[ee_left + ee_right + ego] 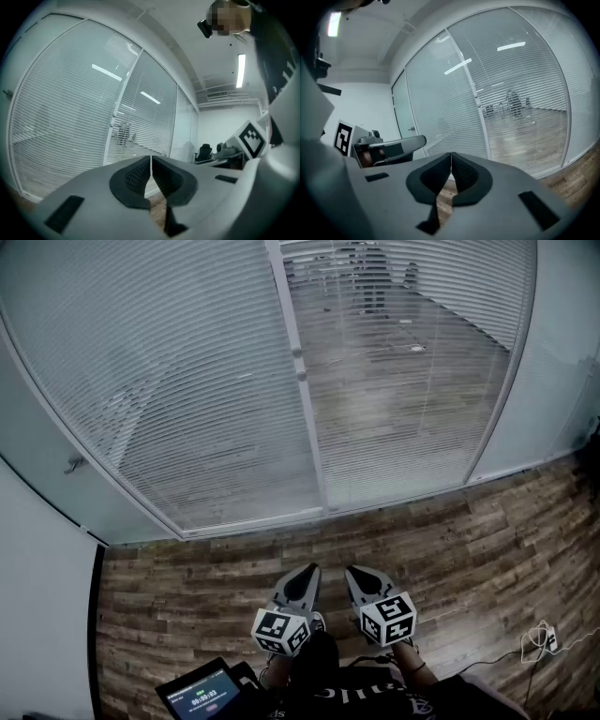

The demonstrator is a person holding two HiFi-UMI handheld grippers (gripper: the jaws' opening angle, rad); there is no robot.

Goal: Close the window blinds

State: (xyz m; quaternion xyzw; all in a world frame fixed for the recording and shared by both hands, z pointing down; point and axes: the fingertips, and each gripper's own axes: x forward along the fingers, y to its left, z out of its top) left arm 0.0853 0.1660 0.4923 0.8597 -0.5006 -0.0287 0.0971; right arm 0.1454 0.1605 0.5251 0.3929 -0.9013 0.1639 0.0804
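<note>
Only the approach seems in hand: the left claw [308, 572] and right claw [355, 574], both pinched shut and empty, hover over the wooden floor [206, 568] well short of the window blinds [403, 399], so next one must probably reach the small knobs [298, 352] on the mullion [309, 437].

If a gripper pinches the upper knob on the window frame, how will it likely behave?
The upper knob looks small and rounded, so a grip may slip. It sits on the frame, so it probably turns rather than lifts.
</note>
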